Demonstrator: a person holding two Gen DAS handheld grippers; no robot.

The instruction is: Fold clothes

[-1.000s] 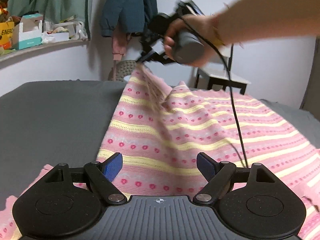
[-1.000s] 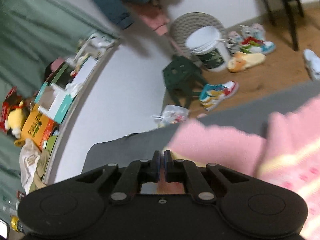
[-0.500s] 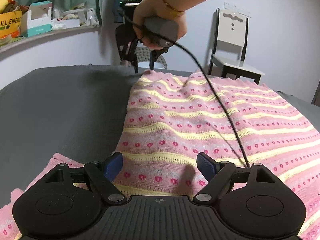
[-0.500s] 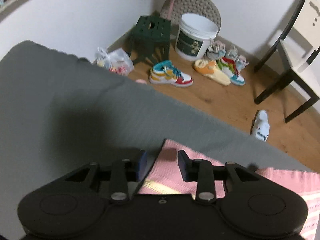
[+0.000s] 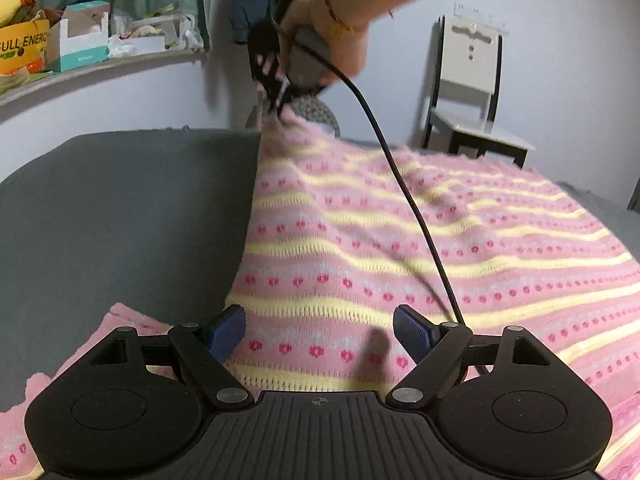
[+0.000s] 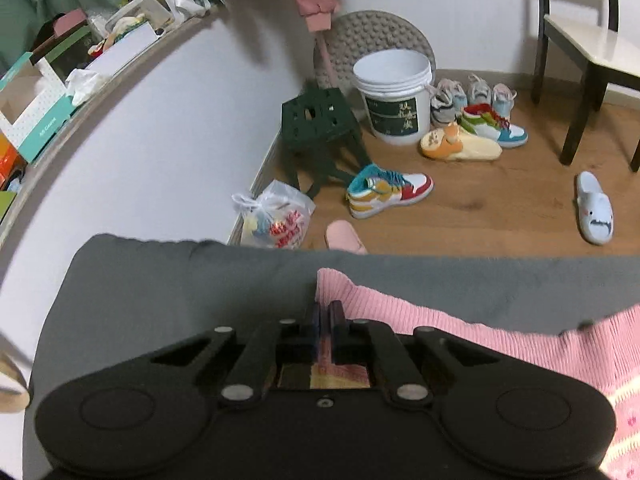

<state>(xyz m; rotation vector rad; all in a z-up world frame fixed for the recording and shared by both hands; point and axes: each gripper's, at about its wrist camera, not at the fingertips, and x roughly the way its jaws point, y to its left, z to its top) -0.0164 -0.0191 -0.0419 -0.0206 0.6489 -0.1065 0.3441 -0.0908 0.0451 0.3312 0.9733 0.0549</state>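
While the pink knit sweater (image 5: 400,240) lies on the grey bed (image 5: 120,208), the right gripper (image 6: 325,312) pinches its far corner; the left gripper (image 5: 318,330) hovers spread wide. Soft, stretchy knit, likely best taken by its edges

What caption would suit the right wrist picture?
Right hand-held gripper shut on the pink knit sweater's ribbed edge over a grey bed, shoes and a white bucket beyond.

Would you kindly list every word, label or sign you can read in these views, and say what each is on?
"ULL ENERG", cut off at both ends: on the yellow box on the shelf.
Small print on the teal box: too blurred to read.
Characters on the white bucket label: too blurred to read.
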